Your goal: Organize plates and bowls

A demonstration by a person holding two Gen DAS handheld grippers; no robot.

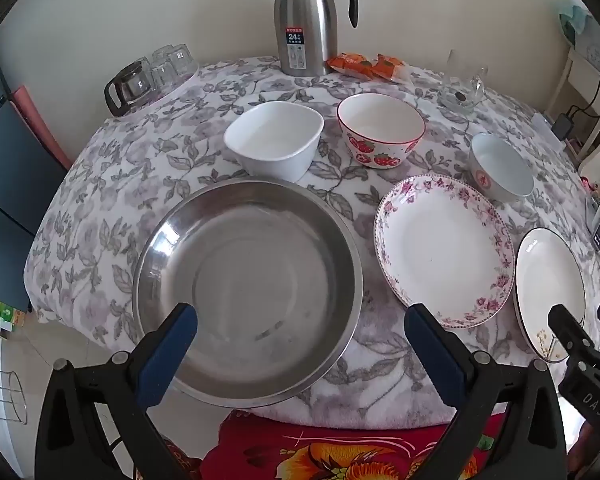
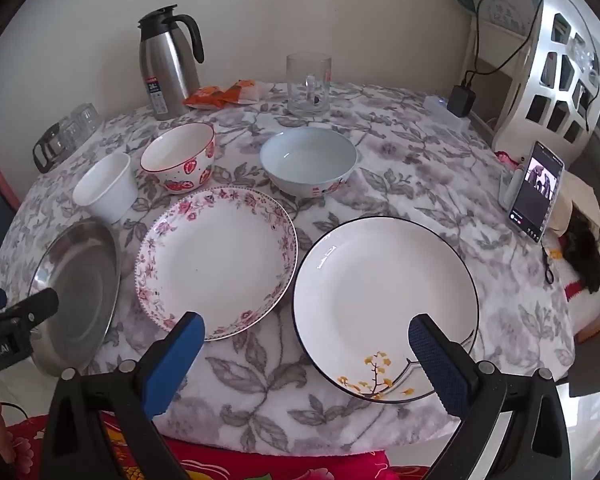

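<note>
Left wrist view: the left hand-held gripper (image 1: 300,340) hangs with its jaws spread wide and nothing between them, over the near edge of the tabletop (image 1: 100,184). Below it the steel basin (image 1: 248,272) sits at the near left edge, mouth up. Behind the basin stand the square white bowl (image 1: 274,140) and the strawberry bowl (image 1: 380,130), upright, with the pale blue bowl (image 1: 500,168) toward the right edge. The floral plate (image 1: 444,250) lies flat beside the basin.

Right wrist view: the right hand-held gripper (image 2: 306,344) is likewise wide open and empty, hovering at the near edge above the black-rimmed plate (image 2: 384,304), which lies flat with its painted sprig toward the near edge. The floral plate just to its left is close but apart.

By my reading the sorting has not begun: every piece lies singly, nothing stacked or nested. All are round or nearly so, so no long axis matters; all face upward.
</note>
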